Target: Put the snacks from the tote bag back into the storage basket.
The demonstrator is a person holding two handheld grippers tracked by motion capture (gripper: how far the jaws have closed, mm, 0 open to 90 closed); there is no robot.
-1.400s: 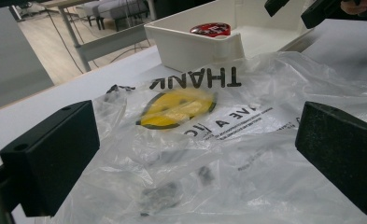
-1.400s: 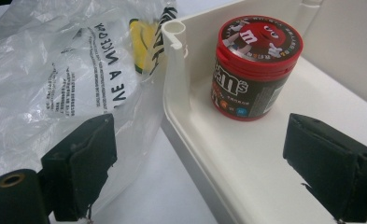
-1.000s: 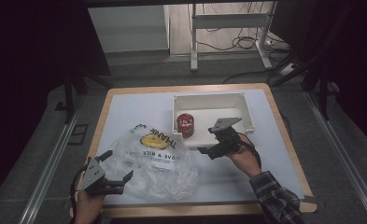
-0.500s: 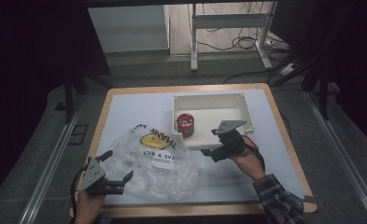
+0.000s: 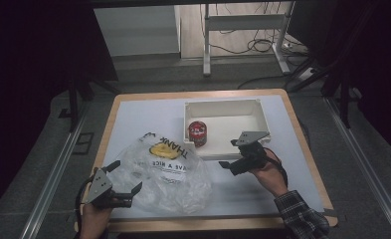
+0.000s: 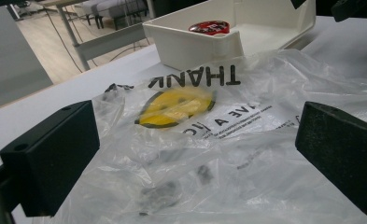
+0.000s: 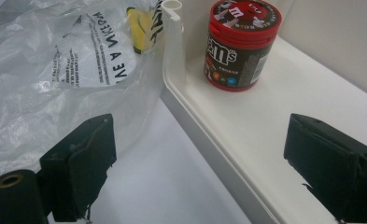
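At the lower left of the high view, the left gripper (image 5: 122,177) sits at the near edge of the crumpled clear plastic bag (image 5: 165,169), jaws spread wide, gripping nothing. Right of centre, the right gripper (image 5: 229,154) hovers beside the near rim of the shallow white plastic tray (image 5: 260,113), jaws also apart and empty. The red round candy tub (image 5: 198,133) stands upright in the tray's near left corner, with bare tray floor beside it.

Wide-apart jaws over a crumpled plastic bag (image 6: 209,140), white tray (image 6: 195,44) with red can (image 6: 209,27) beyond.
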